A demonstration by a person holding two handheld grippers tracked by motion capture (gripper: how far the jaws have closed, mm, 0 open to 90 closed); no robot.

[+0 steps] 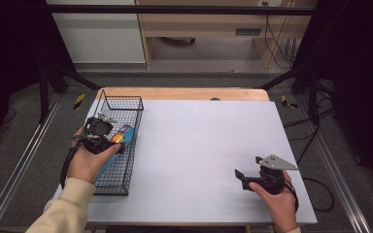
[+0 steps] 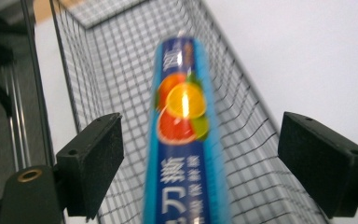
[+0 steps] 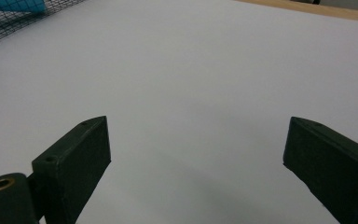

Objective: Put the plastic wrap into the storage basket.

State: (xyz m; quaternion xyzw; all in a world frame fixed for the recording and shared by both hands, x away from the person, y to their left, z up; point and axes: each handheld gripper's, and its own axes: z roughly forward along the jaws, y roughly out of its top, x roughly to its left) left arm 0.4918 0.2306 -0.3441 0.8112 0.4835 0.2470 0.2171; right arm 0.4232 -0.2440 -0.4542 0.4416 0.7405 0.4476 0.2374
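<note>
Blue box [image 2: 184, 154] with citrus picture and Chinese lettering lies in wire basket [image 2: 98, 60].

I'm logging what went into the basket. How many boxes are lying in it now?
1. A long blue box with a fruit picture lies lengthwise in the wire basket at the table's left side, under the left claw, whose jaws stand open, clear of it.

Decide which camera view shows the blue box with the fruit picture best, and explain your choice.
The left gripper view: the blue box lies close up in the wire basket, its fruit picture and print visible. The high view shows only its end beside the left tool. The right gripper view catches just a blue corner behind mesh.
</note>
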